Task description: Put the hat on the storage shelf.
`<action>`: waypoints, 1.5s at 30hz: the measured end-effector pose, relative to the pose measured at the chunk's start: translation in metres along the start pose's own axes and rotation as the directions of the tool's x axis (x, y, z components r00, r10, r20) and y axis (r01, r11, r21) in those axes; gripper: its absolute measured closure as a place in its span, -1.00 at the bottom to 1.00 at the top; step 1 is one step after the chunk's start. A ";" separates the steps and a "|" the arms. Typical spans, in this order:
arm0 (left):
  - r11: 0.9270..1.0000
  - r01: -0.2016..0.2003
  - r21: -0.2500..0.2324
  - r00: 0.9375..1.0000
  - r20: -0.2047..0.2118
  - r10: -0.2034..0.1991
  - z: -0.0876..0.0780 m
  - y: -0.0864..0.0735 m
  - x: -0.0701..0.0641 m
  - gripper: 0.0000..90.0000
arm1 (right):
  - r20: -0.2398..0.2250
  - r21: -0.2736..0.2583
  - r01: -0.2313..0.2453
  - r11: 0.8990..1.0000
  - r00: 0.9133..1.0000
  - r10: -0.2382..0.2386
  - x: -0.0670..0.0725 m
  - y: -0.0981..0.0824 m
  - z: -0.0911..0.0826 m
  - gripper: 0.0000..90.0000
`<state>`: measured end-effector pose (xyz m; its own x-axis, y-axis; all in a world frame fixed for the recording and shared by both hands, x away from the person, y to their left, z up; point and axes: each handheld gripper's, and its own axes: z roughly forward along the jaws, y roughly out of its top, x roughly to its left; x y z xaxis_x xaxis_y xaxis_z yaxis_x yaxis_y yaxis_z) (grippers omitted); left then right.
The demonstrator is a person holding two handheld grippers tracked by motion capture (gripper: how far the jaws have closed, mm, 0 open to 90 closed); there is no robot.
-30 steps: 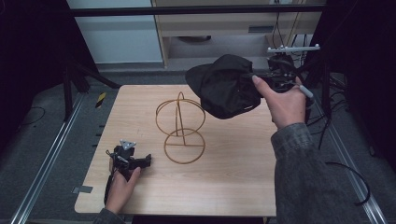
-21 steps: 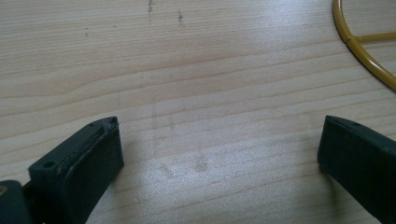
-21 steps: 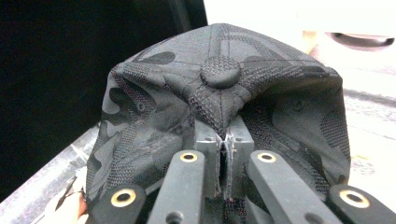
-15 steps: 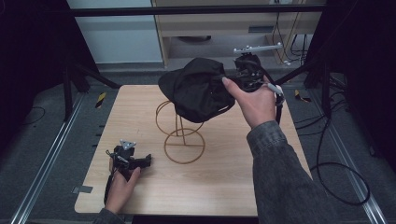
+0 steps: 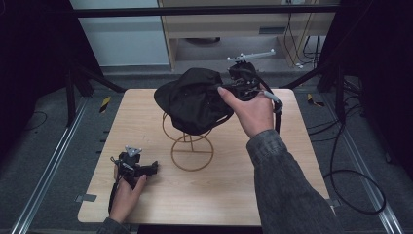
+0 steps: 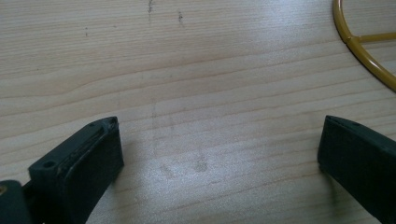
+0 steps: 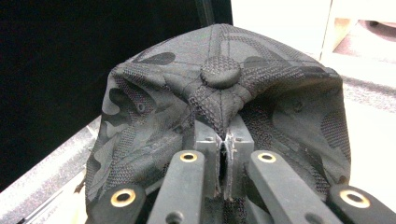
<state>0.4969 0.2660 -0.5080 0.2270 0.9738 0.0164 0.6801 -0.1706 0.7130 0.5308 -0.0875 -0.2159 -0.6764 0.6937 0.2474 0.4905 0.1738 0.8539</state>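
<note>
A black camouflage cap (image 5: 195,100) hangs over the top of a golden wire stand (image 5: 191,152) at the middle of the wooden table (image 5: 234,185). My right gripper (image 5: 233,88) is shut on the cap's fabric near its crown; in the right gripper view the jaws pinch the cloth just below the top button (image 7: 220,71), and the right gripper (image 7: 225,154) is closed tight. My left gripper (image 5: 146,168) rests on the table at the front left, open and holding nothing. The left gripper (image 6: 219,149) looks at bare wood, with the stand's base ring (image 6: 362,51) at upper right.
Metal rails run along both sides of the table on the grey floor. A wooden cabinet (image 5: 234,24) and cables stand behind the table. Bare tabletop lies between the stand and the left gripper.
My right hand has carried the cap leftward and slightly down, from beside the stand to over its top. The left gripper has stayed where it was.
</note>
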 end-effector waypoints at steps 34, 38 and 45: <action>1.000 -0.001 0.000 1.000 0.000 0.001 0.000 0.000 0.000 -1.00 | -0.023 0.098 0.008 0.995 1.000 -0.006 0.009 -0.038 0.035 0.91; 1.000 0.000 0.000 1.000 0.001 0.000 0.000 0.000 0.000 -1.00 | -0.019 0.102 0.013 0.995 1.000 -0.011 0.010 -0.039 0.039 0.91; 1.000 -0.003 0.002 1.000 0.000 0.003 0.000 0.000 0.000 -1.00 | -0.008 0.121 0.024 0.992 1.000 -0.024 0.013 -0.041 0.049 0.89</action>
<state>0.4969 0.2662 -0.5078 0.2292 0.9732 0.0182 0.6809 -0.1737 0.7115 0.5292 -0.0515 -0.2702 -0.6921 0.6840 0.2306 0.5365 0.2737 0.7983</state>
